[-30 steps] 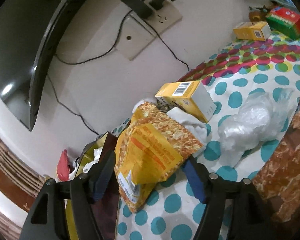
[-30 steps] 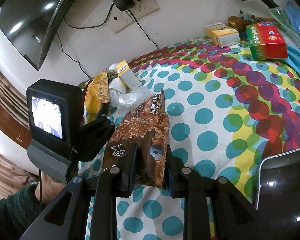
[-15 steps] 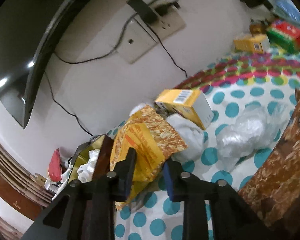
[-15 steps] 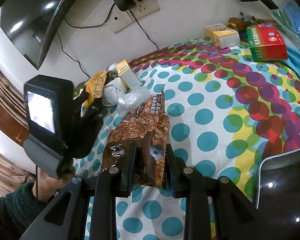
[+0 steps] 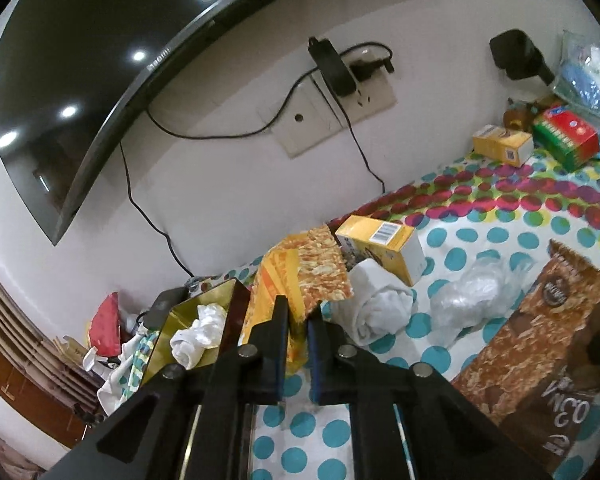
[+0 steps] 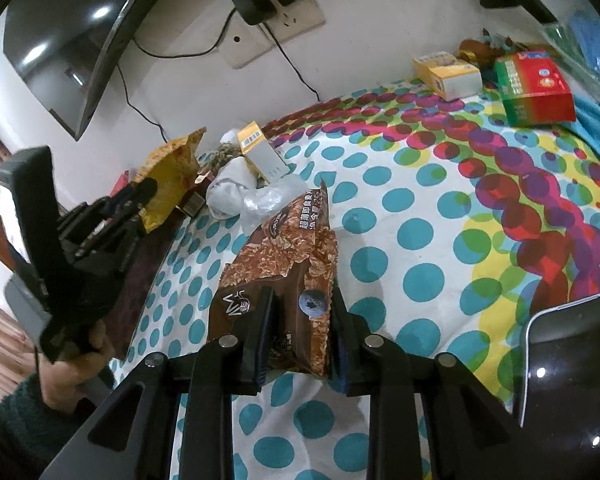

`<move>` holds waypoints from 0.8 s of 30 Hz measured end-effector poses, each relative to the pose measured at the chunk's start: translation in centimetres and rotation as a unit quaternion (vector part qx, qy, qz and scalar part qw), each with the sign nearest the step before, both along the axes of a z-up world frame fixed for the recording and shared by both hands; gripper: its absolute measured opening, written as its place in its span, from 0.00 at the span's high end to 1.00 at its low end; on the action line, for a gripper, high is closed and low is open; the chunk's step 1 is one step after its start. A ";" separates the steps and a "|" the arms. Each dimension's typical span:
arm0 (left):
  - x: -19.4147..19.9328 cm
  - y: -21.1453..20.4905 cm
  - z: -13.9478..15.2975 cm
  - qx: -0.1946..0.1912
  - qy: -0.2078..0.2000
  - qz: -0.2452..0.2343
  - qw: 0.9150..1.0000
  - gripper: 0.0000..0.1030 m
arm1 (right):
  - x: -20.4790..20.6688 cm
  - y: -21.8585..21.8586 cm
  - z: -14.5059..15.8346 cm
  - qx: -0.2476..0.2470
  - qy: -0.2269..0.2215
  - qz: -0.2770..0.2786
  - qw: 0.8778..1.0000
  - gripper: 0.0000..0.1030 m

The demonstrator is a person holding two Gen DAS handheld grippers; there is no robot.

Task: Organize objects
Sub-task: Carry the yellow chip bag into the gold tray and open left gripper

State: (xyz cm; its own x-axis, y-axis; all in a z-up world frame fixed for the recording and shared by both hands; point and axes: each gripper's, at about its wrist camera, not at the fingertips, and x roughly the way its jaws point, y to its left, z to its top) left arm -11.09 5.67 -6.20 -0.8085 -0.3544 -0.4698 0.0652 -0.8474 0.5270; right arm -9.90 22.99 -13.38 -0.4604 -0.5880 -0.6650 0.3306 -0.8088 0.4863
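A yellow snack bag (image 5: 300,268) hangs tilted above the left edge of the spotted bed cover (image 5: 452,260). My left gripper (image 5: 298,312) has its jaws closing tight, and the pads press on the bag's lower edge. In the right wrist view the same yellow bag (image 6: 168,172) is raised in the left gripper (image 6: 140,196), held by a hand in a dark green sleeve. A brown cereal bag (image 6: 284,248) lies flat on the cover. My right gripper (image 6: 300,300) grips its near end, the jaws closing slightly tighter.
A yellow barcode box (image 5: 384,244), a rolled white cloth (image 5: 380,304) and crumpled clear plastic (image 5: 472,296) lie behind the bags. An open gold-lined box (image 5: 180,312) with tissue sits at the bed's left edge. Far right are a red-green box (image 6: 536,88) and a phone (image 6: 572,360).
The left jaws went from wide open around the yellow bag to shut on it, then rose with it, lifting it off the cover. The right gripper and brown bag stayed put.
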 end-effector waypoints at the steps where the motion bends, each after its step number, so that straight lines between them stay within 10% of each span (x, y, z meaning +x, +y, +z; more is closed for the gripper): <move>1: 0.2 0.0 0.3 0.007 0.001 -0.001 1.000 0.92 | 0.0 -0.1 0.1 0.001 0.002 0.000 1.000 0.77; 24: 2.3 -3.1 6.3 0.151 0.003 -0.022 0.988 0.92 | -3.7 -1.7 0.4 0.008 0.062 -0.061 0.996 0.81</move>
